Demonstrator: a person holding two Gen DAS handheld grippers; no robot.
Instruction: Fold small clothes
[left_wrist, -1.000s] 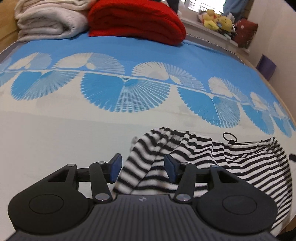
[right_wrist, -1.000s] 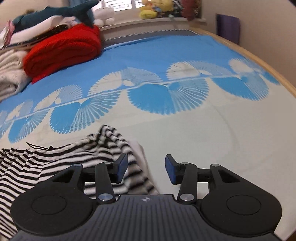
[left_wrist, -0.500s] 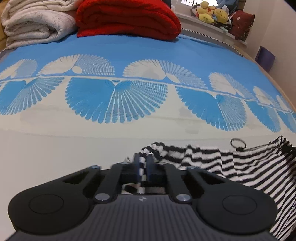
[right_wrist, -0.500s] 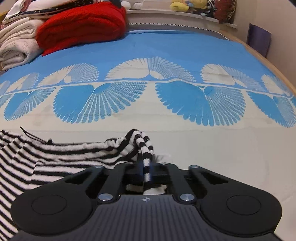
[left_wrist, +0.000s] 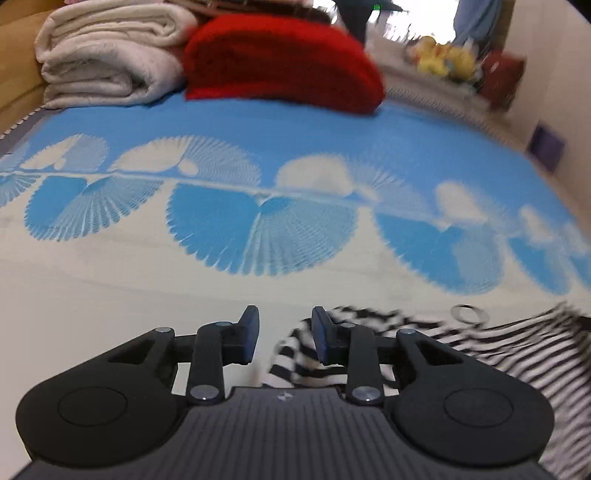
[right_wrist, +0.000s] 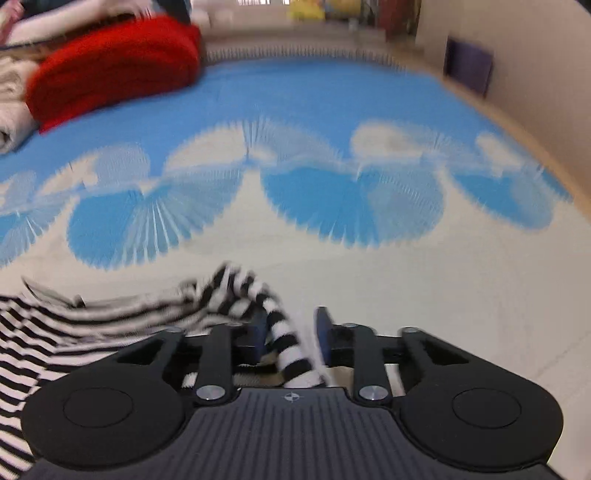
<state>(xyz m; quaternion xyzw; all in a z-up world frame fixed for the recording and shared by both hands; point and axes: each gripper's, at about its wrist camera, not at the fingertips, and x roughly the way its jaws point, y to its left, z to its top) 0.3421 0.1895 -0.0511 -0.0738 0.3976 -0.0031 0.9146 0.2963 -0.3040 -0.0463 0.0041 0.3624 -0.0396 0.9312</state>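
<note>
A black-and-white striped garment (left_wrist: 498, 354) lies on the blue and cream bedspread (left_wrist: 258, 155). My left gripper (left_wrist: 285, 334) is open, with the garment's left corner just under and right of its right finger. In the right wrist view the garment (right_wrist: 74, 332) spreads to the left, and a striped fold rises between the fingers of my right gripper (right_wrist: 291, 332), which is open around it. A small drawstring loop (left_wrist: 467, 314) lies at the garment's far edge.
A folded red blanket (left_wrist: 280, 62) and a folded cream blanket (left_wrist: 107, 59) lie at the far end of the bed. Soft toys (left_wrist: 443, 59) sit on the sill behind. A wall (right_wrist: 535, 74) runs along the bed's right side.
Both grippers were shut on the striped garment's corners half a second ago and have now opened. The corners have dropped from the jaws. Both views are motion-blurred.
</note>
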